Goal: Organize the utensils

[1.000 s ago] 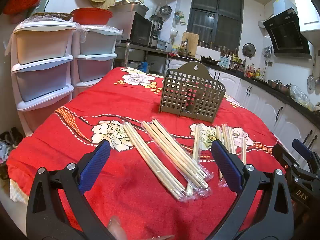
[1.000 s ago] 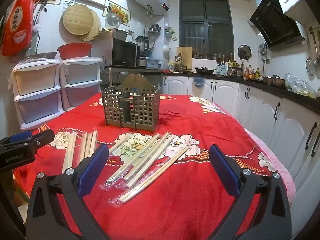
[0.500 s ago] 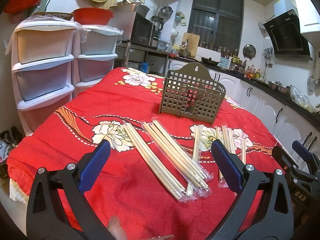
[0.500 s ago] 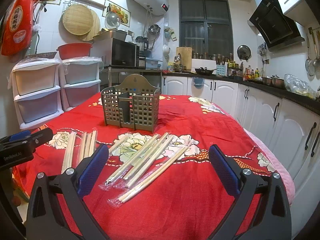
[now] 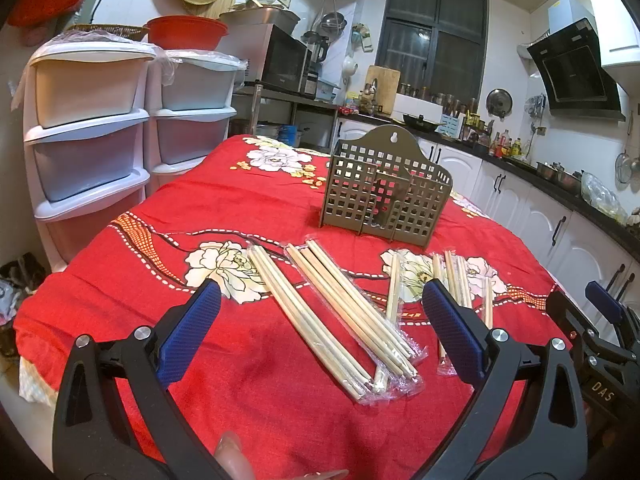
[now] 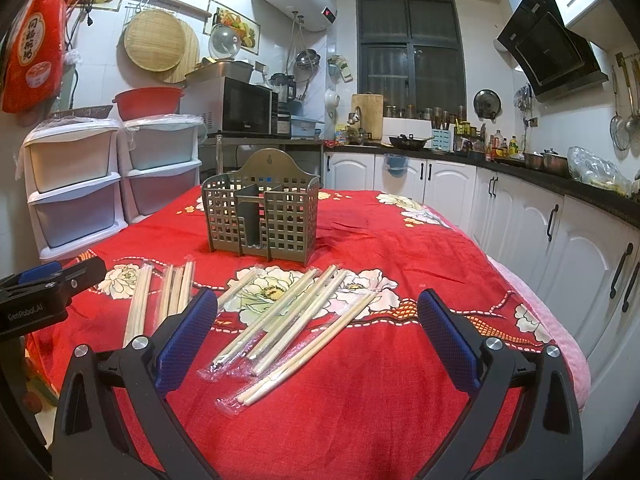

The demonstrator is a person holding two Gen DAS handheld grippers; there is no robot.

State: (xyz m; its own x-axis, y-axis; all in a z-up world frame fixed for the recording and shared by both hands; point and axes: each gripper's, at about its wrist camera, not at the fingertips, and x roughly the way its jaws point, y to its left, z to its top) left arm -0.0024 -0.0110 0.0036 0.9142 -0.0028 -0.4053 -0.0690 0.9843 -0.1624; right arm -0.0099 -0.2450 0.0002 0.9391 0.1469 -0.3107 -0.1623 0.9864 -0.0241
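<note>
I have both grippers hovering over the desk with its red floral tablecloth [image 5: 224,208]. The left gripper [image 5: 320,332] has its jaws spread wide, holding nothing, and so does the right gripper [image 6: 318,330]. Wrapped chopstick packs [image 5: 352,312] lie flat in a loose row, well short of either gripper. Beyond them the grey perforated utensil holder [image 6: 262,216] stands upright, apart from the chopsticks.

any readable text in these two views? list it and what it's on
"DAS": right hand-held gripper body, left wrist view.
"GenRobot.AI": left hand-held gripper body, right wrist view.
Red hanging bag: large Chinese characters, too blurred to read.
Water heater display: red digits, unreadable.
Counter bottles: labels too small.
</note>
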